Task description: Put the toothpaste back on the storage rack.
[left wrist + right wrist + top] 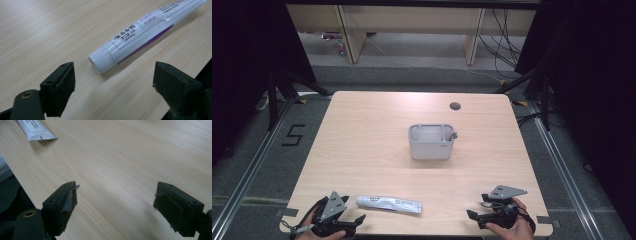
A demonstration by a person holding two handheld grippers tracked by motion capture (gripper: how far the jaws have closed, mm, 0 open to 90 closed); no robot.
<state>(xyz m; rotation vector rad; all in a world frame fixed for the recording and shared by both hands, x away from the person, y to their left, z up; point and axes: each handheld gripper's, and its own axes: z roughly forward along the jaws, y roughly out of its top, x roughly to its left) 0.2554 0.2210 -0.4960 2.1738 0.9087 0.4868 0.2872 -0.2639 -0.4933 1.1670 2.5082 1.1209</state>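
Table: holder sits near centre, slightly toward 1 o'clock. Cable hole in the tabletop lies at 12 o'clock from the holder, near the far edge. Tube lies flat near the front edge, at 7 o'clock from the holder, cap end toward 9 o'clock. Left gripper at 8 o'clock from the tube, just beside its cap. Right gripper at 3 o'clock from the tube, well apart from it.

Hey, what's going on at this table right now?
A person holds a two-jaw gripper in each hand at the near edge of a wooden table. The left gripper, open, points at the cap end of a white tube lying flat. The right gripper is open over bare wood. A grey bin stands mid-table.
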